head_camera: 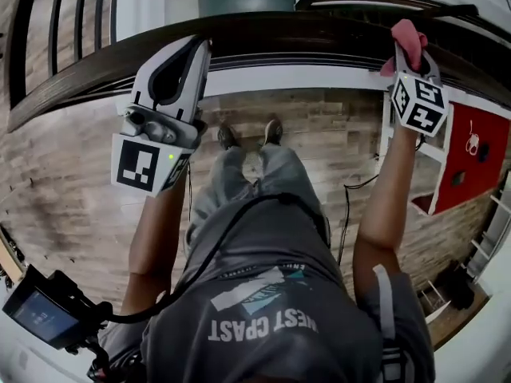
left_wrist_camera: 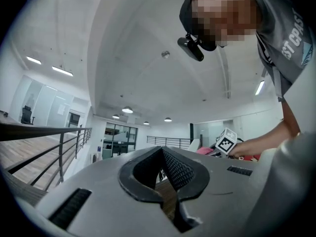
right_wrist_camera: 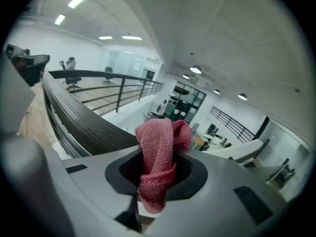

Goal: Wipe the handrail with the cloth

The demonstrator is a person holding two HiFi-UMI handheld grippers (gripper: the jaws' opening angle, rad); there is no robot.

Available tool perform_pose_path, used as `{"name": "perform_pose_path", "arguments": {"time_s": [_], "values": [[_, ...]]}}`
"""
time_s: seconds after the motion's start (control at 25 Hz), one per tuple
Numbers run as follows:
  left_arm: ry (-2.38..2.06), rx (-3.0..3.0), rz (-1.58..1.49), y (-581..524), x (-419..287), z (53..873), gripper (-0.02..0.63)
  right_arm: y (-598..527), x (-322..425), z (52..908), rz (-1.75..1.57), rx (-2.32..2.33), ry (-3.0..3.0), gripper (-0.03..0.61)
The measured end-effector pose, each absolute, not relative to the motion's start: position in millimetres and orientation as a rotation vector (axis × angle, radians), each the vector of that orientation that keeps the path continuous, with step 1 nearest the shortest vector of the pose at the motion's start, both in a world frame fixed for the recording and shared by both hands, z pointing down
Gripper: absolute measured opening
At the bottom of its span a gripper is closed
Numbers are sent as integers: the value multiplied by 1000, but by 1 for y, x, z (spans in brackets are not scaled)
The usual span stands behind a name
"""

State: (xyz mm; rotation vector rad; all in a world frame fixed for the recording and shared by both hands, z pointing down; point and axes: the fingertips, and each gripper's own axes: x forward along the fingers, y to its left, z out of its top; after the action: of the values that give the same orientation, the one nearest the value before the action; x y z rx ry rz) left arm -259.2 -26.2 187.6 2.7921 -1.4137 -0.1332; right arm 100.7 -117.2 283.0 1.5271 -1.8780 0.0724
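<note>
**Pink cloth held up at the handrail**

Close to you, a small screen (head_camera: 36,313) sits low on your left. Your 2 arms reach forward. Your left gripper (head_camera: 198,50) is closed with nothing in it, and its tip is just by the dark handrail (head_camera: 279,30). Your right gripper (head_camera: 415,61) pinches the pink cloth (head_camera: 407,34) tight. The cloth pokes out past the jaws, right at the rail, well apart from the left gripper. I cannot tell if it touches the wood. Far off are black railings (right_wrist_camera: 123,90) and ceiling lights (right_wrist_camera: 196,70).

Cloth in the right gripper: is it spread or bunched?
Bunched: the cloth sits crumpled in the right gripper, jaws clamping it.
</note>
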Motion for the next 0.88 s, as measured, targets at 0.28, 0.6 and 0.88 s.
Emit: {"name": "perform_pose_path", "arguments": {"time_s": [0.28, 0.6, 0.88], "values": [[-1397, 2829, -56, -37, -193, 183, 5, -115, 9, 272, -52, 1250, -2194, 78], [-1456, 2817, -10, -55, -57, 188, 6, -138, 256, 282, 23, 1489, -2089, 78], [-1412, 2842, 50, -52, 53, 177, 6, -153, 313, 233, 127, 1523, -2283, 78]]}}
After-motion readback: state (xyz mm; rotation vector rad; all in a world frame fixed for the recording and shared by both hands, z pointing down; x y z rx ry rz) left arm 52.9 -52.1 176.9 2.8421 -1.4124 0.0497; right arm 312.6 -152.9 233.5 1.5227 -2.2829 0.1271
